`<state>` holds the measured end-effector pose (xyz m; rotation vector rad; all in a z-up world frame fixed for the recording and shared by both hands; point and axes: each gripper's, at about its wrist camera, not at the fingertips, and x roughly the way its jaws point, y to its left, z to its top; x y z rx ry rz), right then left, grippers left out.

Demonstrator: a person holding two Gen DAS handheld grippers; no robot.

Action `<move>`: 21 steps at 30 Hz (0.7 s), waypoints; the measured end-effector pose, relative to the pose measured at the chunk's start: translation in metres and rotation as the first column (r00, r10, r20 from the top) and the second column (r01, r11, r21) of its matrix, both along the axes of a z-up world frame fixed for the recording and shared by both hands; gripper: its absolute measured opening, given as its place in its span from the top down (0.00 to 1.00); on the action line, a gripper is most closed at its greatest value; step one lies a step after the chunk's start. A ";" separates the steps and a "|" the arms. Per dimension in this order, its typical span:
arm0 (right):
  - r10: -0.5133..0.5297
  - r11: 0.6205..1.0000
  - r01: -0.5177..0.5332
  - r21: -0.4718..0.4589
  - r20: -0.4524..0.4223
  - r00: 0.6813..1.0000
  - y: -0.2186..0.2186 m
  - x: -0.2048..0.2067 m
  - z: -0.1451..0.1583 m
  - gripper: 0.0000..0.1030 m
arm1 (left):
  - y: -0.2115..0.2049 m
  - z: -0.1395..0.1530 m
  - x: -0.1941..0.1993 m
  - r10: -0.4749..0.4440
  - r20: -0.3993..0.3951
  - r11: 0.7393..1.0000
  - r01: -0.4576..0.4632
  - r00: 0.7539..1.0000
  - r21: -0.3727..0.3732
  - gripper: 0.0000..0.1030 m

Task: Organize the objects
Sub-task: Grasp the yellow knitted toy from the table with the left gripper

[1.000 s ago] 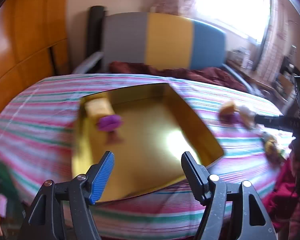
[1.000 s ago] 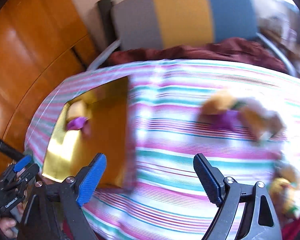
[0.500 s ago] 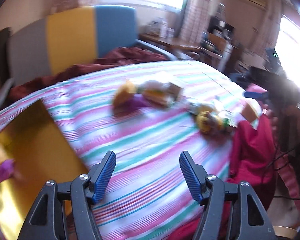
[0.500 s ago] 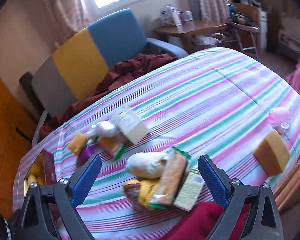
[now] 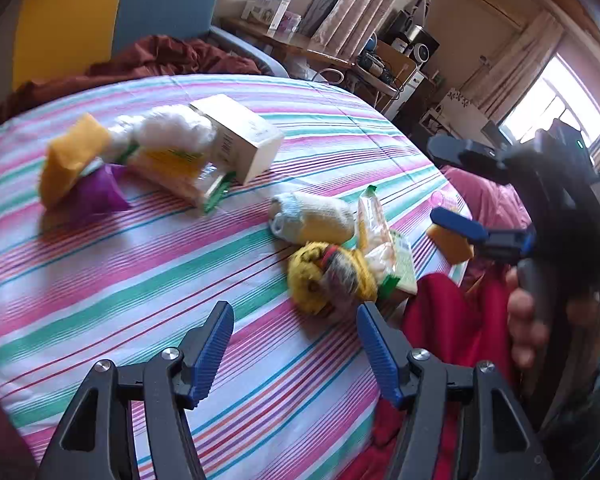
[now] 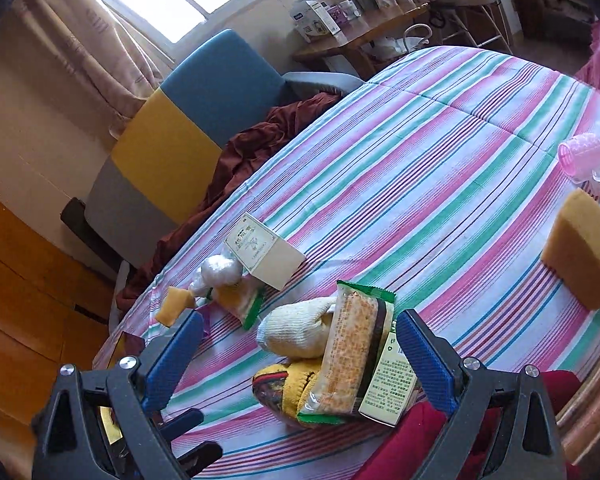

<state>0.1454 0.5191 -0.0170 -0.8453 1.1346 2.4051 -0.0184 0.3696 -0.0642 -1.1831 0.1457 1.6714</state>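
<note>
both my grippers are spread wide and hold nothing: left gripper (image 5: 294, 346), right gripper (image 6: 298, 354). i judge i'm at the choosing step. low in the centre of the right view, the orange cracker packet (image 6: 350, 350) leans on the cream rolled sock (image 6: 296, 330) and the yellow knitted toy (image 6: 286, 390), touching both. next i'd lower my right fingers astride the packet, without dragging the sock along.

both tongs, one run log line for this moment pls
left tongs open, empty | right tongs open, empty, over snack packet | rolled sock, yellow sponge on striped cloth
</note>
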 end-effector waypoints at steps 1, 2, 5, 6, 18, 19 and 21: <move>0.000 1.000 0.000 -0.003 -0.005 1.000 0.000 0.000 0.000 0.05 | 0.005 -0.002 -0.001 0.003 0.019 1.000 -0.003 1.000 0.002 0.37; 0.004 1.000 -0.004 -0.009 -0.013 1.000 0.000 0.001 -0.001 0.05 | 0.009 -0.004 -0.002 0.009 0.036 1.000 -0.009 0.999 0.004 0.37; 0.010 1.000 -0.011 -0.019 -0.022 1.000 0.001 0.000 -0.002 0.05 | 0.025 -0.009 -0.003 0.012 0.063 1.000 -0.012 0.998 0.008 0.36; 0.013 1.000 -0.014 -0.022 -0.024 1.000 0.001 -0.001 -0.002 0.05 | 0.030 -0.011 -0.004 0.016 0.066 1.000 -0.016 0.998 0.003 0.36; 0.019 0.999 -0.020 -0.033 -0.030 0.999 0.002 -0.002 -0.004 0.05 | 0.057 -0.038 0.006 -0.034 0.019 0.999 0.034 0.999 -0.022 0.59; 0.020 0.999 -0.021 -0.033 -0.026 0.999 0.002 -0.002 -0.004 0.05 | 0.052 -0.037 0.005 -0.032 0.026 0.999 0.033 0.999 -0.024 0.60; 0.021 0.999 -0.021 -0.032 -0.012 1.000 0.003 -0.003 -0.005 0.05 | 0.037 -0.031 0.005 -0.018 -0.021 0.999 0.018 1.000 -0.032 0.65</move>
